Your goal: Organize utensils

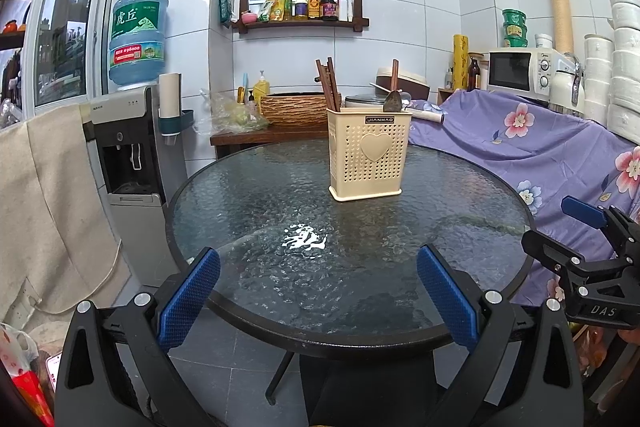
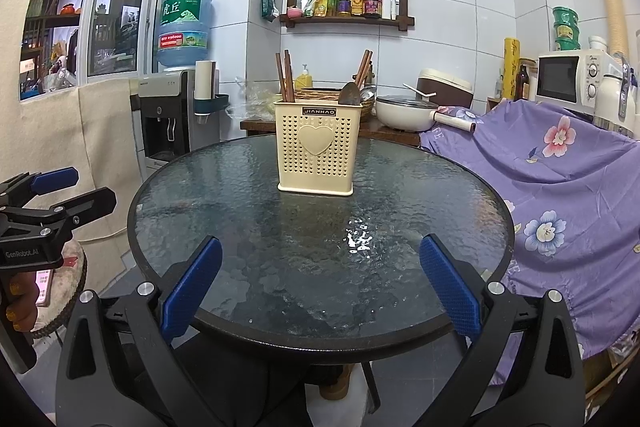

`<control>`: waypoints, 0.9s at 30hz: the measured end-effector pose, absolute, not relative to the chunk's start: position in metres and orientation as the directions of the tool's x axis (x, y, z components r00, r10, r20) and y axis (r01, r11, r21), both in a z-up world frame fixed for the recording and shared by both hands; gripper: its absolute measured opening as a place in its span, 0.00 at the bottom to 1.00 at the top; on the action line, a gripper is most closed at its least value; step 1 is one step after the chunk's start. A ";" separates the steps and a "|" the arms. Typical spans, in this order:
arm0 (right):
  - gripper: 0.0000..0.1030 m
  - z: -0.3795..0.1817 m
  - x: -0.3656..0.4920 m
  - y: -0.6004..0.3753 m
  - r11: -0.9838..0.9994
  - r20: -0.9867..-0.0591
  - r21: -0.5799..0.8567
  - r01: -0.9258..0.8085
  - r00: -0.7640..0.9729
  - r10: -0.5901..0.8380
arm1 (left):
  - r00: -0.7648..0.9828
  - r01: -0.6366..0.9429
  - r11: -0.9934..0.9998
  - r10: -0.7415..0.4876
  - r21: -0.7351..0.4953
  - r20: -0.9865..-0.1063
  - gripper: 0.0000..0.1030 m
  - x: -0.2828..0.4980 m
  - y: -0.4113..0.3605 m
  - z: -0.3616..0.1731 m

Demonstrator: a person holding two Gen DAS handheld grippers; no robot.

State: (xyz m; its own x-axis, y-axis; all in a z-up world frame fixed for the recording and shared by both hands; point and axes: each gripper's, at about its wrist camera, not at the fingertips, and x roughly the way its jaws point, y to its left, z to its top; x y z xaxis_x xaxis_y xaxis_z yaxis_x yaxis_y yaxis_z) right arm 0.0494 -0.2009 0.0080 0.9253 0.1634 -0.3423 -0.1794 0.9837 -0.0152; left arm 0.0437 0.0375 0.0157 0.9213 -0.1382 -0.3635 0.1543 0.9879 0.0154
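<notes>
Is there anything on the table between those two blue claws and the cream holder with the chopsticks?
Nothing visible. Only bare glass table lies between the open left gripper, the open right gripper and the holder. The chopsticks and spoon already stand inside it.

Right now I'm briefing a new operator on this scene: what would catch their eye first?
Probably the cream utensil holder with a heart on its front, standing alone toward the far side of the round glass table, brown chopsticks and a spoon sticking out. Next, the purple floral cloth draped at the right. Both grippers, left and right, hover at the near edge, jaws wide apart and empty.
</notes>
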 end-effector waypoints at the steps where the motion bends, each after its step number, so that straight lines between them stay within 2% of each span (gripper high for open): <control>1: 0.94 0.009 0.050 -0.201 0.984 -0.343 -0.015 -0.180 0.925 0.164 | 0.921 0.154 0.988 -0.137 0.016 -0.363 0.94 0.044 0.038 0.016; 27: 0.94 0.007 0.051 -0.201 0.984 -0.345 -0.013 -0.178 0.924 0.163 | 0.920 0.153 0.988 -0.137 0.015 -0.366 0.94 0.045 0.038 0.013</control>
State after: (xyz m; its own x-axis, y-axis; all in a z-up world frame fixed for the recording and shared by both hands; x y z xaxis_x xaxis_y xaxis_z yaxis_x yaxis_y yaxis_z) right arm 0.0509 -0.2008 0.0074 0.9242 0.1630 -0.3453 -0.1785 0.9839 -0.0131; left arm 0.0446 0.0380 0.0131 0.9205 -0.1368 -0.3661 0.1528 0.9881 0.0150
